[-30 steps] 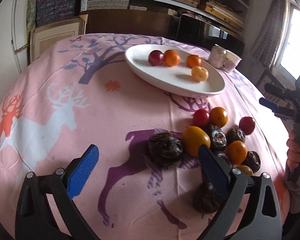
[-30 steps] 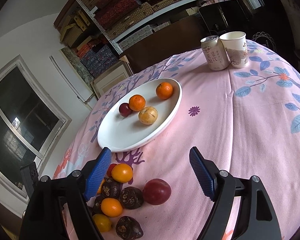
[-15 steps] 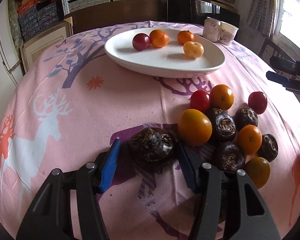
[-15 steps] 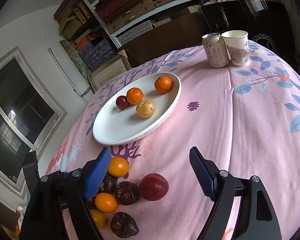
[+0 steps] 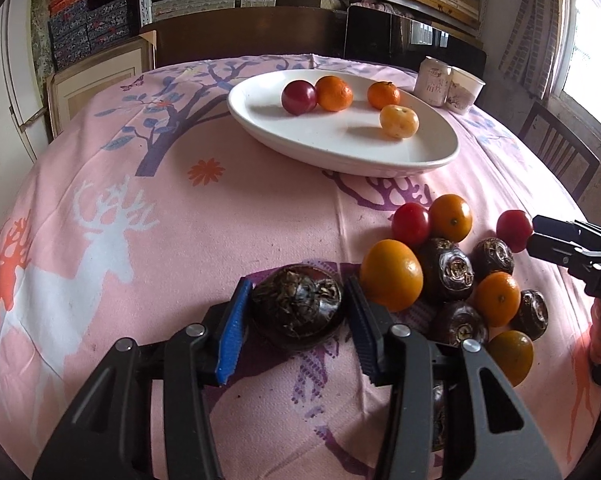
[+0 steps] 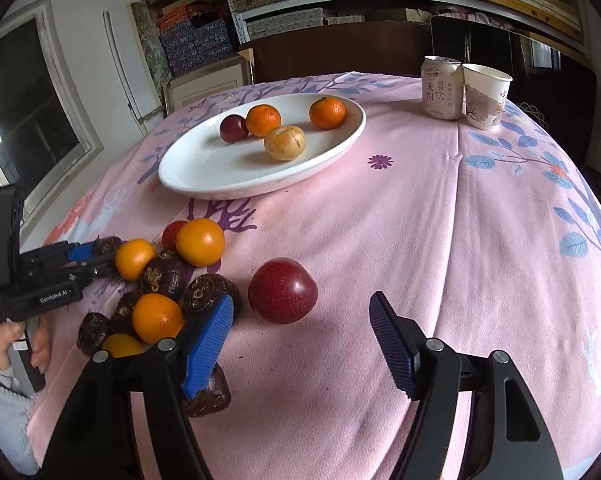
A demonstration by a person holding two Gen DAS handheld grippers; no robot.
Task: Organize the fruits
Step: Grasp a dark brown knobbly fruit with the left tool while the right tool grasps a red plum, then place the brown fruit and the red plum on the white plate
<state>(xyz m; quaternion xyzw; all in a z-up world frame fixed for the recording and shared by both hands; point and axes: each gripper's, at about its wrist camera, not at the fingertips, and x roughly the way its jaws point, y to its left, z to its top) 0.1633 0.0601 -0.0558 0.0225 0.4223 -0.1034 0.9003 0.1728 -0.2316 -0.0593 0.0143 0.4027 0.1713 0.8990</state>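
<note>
Item one, in my left gripper [image 5: 296,312]: a dark water chestnut [image 5: 297,309], flattened and wider than tall, its broad axis running across the gap between the blue pads, its scruffy crown turned up toward the camera. It sits on the pink tablecloth [image 5: 180,216]. The jaws are closing on it; both pads sit right at its sides, though I cannot tell whether they press yet.

Item two, ahead of my right gripper [image 6: 300,320]: a dark red plum [image 6: 283,291], nearly round, no clear long axis. It lies just beyond the fingertips, not between them. The jaws are closing, with nothing between the pads.

Item three: the loose pile [image 5: 460,272] of oranges, small red fruits and more water chestnuts, just right of the left gripper; the nearest orange [image 5: 391,275] touches its right finger.

Item four: the white oval plate [image 6: 204,172], further back, long axis running across the table, carrying two tangerines, a dark plum and a pale yellow fruit.

Left view only: a wooden chair [image 5: 560,152] at the table's far right, and the window. Right view only: the left gripper side on, with the hand [image 6: 16,344] and grey sleeve behind it; the can [image 6: 440,88] touching a paper cup [image 6: 485,96], seen plainly.
</note>
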